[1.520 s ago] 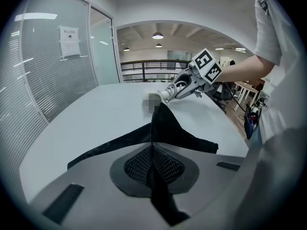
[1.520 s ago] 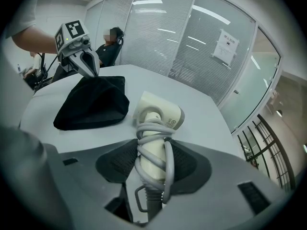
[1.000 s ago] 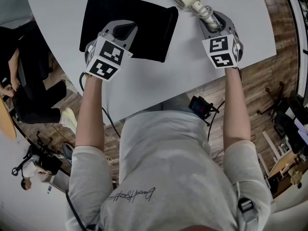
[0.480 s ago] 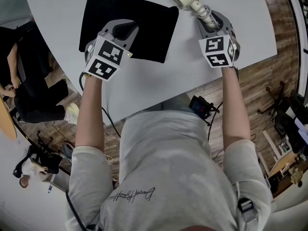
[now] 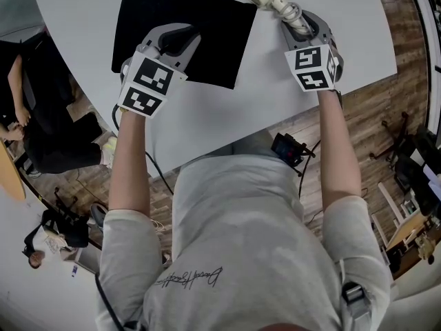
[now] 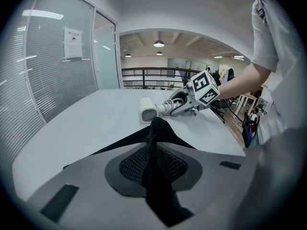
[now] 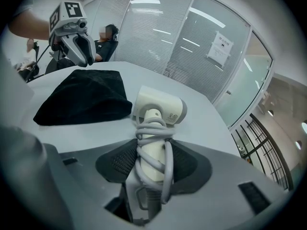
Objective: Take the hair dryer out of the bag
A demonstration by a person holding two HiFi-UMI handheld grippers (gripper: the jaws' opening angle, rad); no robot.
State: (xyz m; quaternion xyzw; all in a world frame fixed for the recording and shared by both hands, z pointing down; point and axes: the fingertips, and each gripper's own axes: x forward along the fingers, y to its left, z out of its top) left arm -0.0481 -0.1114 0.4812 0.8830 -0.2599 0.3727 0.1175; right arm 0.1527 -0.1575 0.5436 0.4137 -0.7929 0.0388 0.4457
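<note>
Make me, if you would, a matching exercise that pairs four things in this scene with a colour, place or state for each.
Things:
1. hair dryer
2. bag
3. cord
4. right gripper

Descriptions:
A. black, lying flat on the table
B. wound round the handle
C. pale, fully outside the bag
D. closed on the handle

Pairs: 1-C, 2-A, 3-B, 4-D
</note>
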